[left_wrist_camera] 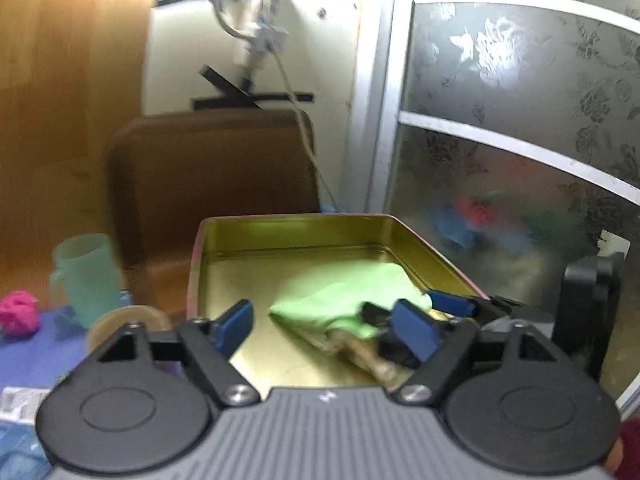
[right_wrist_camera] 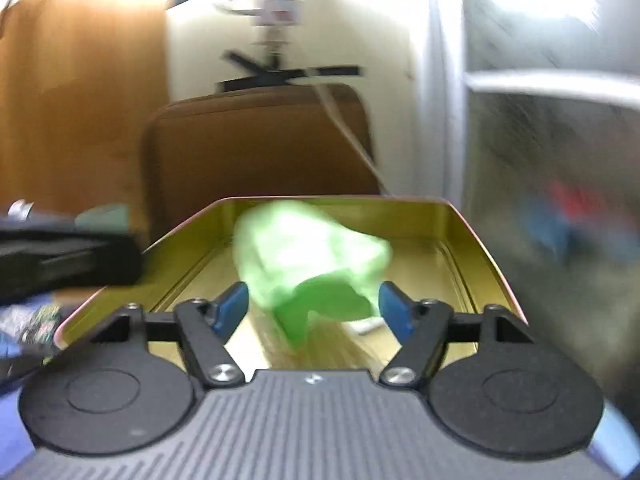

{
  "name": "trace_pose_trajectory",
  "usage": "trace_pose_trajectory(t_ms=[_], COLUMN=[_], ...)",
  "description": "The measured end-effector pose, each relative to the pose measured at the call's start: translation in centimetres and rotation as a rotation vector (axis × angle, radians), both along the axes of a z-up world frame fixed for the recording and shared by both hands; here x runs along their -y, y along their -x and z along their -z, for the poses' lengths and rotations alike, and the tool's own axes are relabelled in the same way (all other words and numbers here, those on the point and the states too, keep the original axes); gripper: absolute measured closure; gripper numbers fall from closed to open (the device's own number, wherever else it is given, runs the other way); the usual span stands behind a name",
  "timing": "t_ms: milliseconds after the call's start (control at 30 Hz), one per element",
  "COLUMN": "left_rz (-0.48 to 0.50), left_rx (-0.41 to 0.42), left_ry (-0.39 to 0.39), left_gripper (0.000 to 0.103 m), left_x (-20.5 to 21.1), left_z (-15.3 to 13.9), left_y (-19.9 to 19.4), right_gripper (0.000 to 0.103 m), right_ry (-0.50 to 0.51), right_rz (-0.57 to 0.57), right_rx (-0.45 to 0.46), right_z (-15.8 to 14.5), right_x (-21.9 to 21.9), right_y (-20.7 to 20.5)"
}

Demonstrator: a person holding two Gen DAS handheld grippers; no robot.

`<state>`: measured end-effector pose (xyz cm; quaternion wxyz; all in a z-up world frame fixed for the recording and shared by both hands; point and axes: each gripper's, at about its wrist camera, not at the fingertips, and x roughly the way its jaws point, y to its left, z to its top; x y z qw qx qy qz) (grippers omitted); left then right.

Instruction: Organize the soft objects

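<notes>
Behind both grippers stand a brown chair (left_wrist_camera: 212,184), a pale wall and a frosted patterned door (left_wrist_camera: 520,120); a purple cloth (left_wrist_camera: 36,344) covers the table.

Left gripper (left_wrist_camera: 324,328): jaws wide apart, pads touching nothing. Ahead of and between them lies an open gold tin (left_wrist_camera: 288,232). Inside it a green cloth (left_wrist_camera: 344,300) rests crumpled on the floor, nearer the right pad than the left. The right gripper (left_wrist_camera: 448,304) reaches in from the right side, one of its blue pads against the cloth's edge. Beyond the left pad, outside the tin, stand a pale green cup (left_wrist_camera: 86,276), a tape roll (left_wrist_camera: 128,320) and a pink ball (left_wrist_camera: 18,312).

Right gripper (right_wrist_camera: 314,306): jaws wide apart, nothing gripped. The green cloth (right_wrist_camera: 312,260) sits between and just ahead of the pads, bunched and raised; motion blur hides whether either pad touches it. The tin (right_wrist_camera: 472,240) walls frame it on both sides. A black object, blurred, lies left of the left pad.
</notes>
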<state>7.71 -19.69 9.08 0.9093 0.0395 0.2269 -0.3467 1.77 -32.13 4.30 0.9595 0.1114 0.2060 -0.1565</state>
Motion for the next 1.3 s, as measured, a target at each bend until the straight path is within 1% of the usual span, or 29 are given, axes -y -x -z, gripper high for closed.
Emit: trace_pose_trajectory(t_ms=[67,200,300,400,533,633,733,867,1100,1200,1300], left_rz=[-0.045,-0.135,-0.218,-0.275,-0.333,-0.365,-0.379,-0.380,-0.379,-0.389,-0.435], left_rx=[0.030,0.010,0.011,0.003,-0.048,-0.081,-0.098,-0.083,-0.063,-0.053,-0.049], left_ry=[0.015,0.032,0.033,0.038,0.050,0.057,0.077,0.093,0.093,0.110,0.131], left_gripper=[0.014,0.014,0.013,0.013,0.013,0.013,0.013,0.013,0.013,0.013,0.013], left_x=[-2.8,-7.9,-11.9,-15.1,-18.5,-20.0,-21.0,-21.7,-22.2,-23.1,-24.9], left_z=[0.5,1.5,2.6,3.8,5.5,6.5,6.8,6.7,6.8,6.5,6.6], left_y=[1.3,2.4,3.7,5.0,6.0,6.1,6.1,6.5,6.9,7.2,7.4], right_gripper=[0.023,0.022,0.022,0.022,0.022,0.021,0.021,0.021,0.021,0.021,0.021], right_ry=[-0.059,-0.097,-0.078,-0.040,-0.001,0.022,0.038,0.070,0.090,0.101,0.118], right_rz=[0.004,0.033,0.044,0.039,0.007,-0.031,-0.068,-0.108,-0.157,-0.207,-0.287], right_rx=[0.011,0.058,0.108,0.159,0.204,0.214,0.214,0.215,0.199,0.196,0.182], right_z=[0.7,1.1,0.7,0.1,-0.5,-0.9,-1.3,-1.6,-1.6,-1.6,-1.6], right_x=[0.8,0.3,-1.4,-3.7,-6.3,-8.0,-9.6,-11.4,-13.3,-14.4,-15.9], right_y=[1.0,2.7,3.6,4.4,4.9,4.9,5.0,5.1,4.9,4.8,4.2])
